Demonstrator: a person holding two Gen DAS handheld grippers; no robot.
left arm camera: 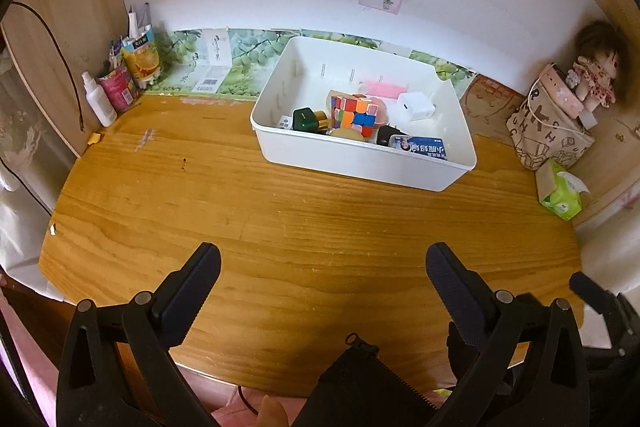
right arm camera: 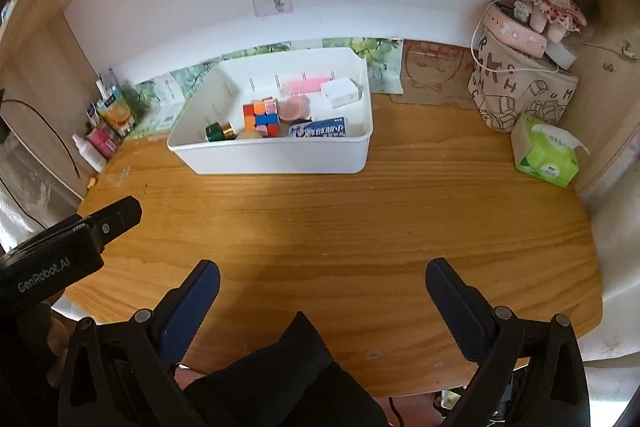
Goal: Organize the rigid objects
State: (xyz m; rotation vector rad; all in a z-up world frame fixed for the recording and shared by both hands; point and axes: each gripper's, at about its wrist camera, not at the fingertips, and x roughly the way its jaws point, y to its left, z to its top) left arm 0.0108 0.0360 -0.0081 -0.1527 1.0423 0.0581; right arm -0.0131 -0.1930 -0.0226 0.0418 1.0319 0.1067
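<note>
wooden desk (right arm camera: 360,227) against white wall: we list a white bin (right arm camera: 280,155) at its back edge, cube (right arm camera: 261,117), charger (right arm camera: 339,91) and blue box (right arm camera: 320,129) gathered inside it as sorted, while our left gripper (left arm camera: 323,259) and right gripper (right arm camera: 322,277) hang wide and empty before the bin.

Bare wooden table (right arm camera: 340,227) lies open up to the white bin (right arm camera: 280,157); clutter crowds both back corners.

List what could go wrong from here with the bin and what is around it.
1. The white plastic bin is crowded on its right half: another item dropped there might land on the multicoloured puzzle cube and tip out.
2. Reaching for the green tissue pack could knock the rag doll off the printed fabric bag.
3. Both tongs, left and right, are open and empty.
</note>
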